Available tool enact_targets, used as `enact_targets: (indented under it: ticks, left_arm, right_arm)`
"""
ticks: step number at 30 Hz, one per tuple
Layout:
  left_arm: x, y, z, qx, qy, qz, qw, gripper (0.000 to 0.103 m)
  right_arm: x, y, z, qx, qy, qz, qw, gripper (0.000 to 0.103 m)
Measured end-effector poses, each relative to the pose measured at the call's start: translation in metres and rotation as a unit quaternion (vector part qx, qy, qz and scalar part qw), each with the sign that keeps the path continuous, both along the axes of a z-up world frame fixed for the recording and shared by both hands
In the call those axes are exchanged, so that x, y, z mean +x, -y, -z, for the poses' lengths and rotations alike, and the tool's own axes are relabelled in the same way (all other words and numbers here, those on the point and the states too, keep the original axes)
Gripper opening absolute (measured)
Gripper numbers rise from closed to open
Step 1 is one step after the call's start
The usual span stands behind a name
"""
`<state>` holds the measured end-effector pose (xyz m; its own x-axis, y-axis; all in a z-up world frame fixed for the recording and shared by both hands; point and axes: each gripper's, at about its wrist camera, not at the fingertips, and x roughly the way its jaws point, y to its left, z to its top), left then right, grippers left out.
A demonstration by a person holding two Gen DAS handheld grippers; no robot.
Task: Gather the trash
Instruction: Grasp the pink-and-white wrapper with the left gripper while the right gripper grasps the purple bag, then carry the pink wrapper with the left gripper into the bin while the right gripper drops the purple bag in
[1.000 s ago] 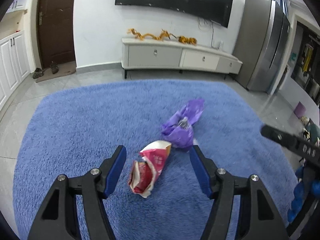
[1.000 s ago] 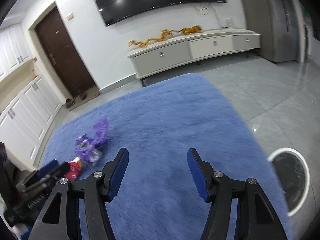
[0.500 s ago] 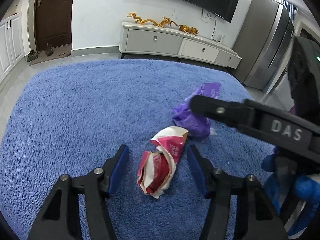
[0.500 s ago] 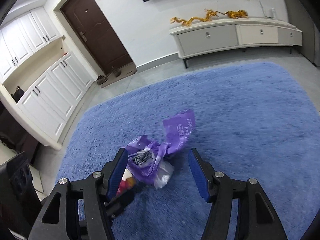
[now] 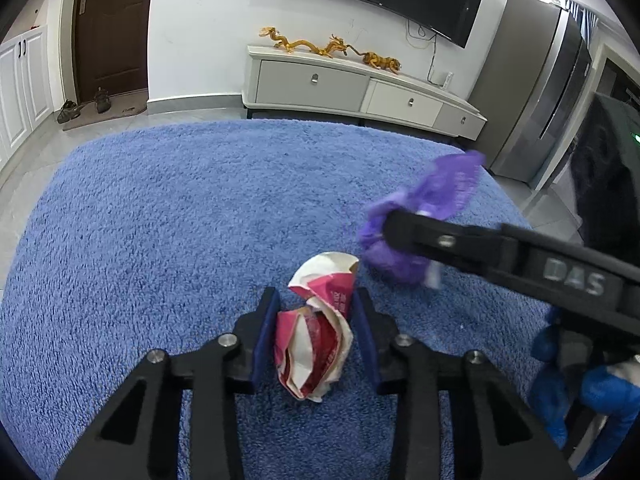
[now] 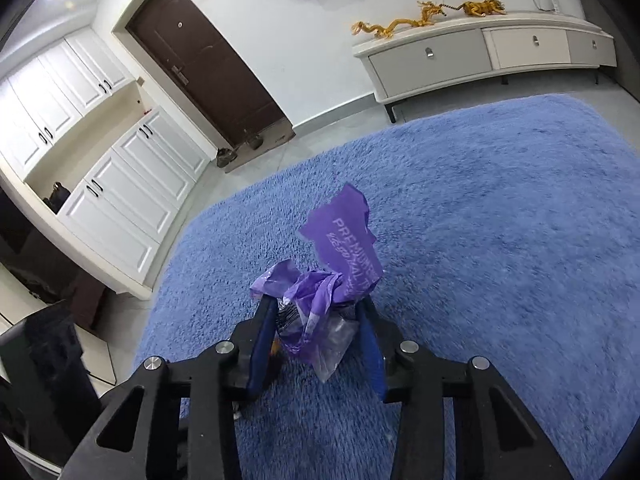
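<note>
**rugrat_88:** Both grippers have swung in over the litter since a second ago. Back then the right gripper (image 6: 316, 332) was pointing at bare carpet, now it's straddling the crumpled purple plastic bag (image 6: 320, 300). The left gripper (image 5: 314, 334) dropped a bit and has the crumpled red-and-white paper wrapper (image 5: 316, 328) between its blue pads. Both sets of jaws are closing right now.

**mop_and_go:** Yep. Left pads look like they're touching the wrapper's sides, so I'd call that clenched on it. The right ones look pressed into the bag too, with the loose purple flap sticking up past the tips. Both bits are on the fluffy blue rug (image 5: 160, 240), roughly mid-rug, a little toward its right edge in the left view, the wrapper just beside the bag.

**rugrat_88:** Tips for doing it cleanly?

**mop_and_go:** Finish the squeeze before lifting. Thin plastic slips, so bite the bunched middle, not the flap. The wrapper is springy paper, so a firm pinch is fine. Keep the tips out of the pile, and lift straight up so the two tools don't knock each other, since they're close.
</note>
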<state>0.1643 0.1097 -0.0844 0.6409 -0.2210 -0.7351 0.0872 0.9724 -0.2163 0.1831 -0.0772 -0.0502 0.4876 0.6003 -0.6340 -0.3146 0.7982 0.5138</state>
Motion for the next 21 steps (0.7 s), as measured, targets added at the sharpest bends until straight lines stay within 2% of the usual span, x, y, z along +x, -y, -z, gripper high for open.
enact_targets:
  ticks: [6, 13, 21]
  left_arm:
    - [-0.004, -0.001, -0.004, 0.006, 0.005, -0.007, 0.9999, 0.032]
    - [-0.019, -0.003, -0.015, 0.006, 0.033, -0.027, 0.9991, 0.032]
    - [-0.048, 0.016, -0.043, 0.004, 0.065, -0.01, 0.9979, 0.032]
  right_arm:
    - [-0.028, 0.029, -0.012, 0.002, 0.012, 0.027, 1.0, 0.037]
    - [-0.067, 0.071, -0.024, -0.027, 0.032, 0.067, 0.997, 0.037]
    - [-0.106, 0.117, -0.038, -0.033, 0.054, 0.114, 0.992, 0.038]
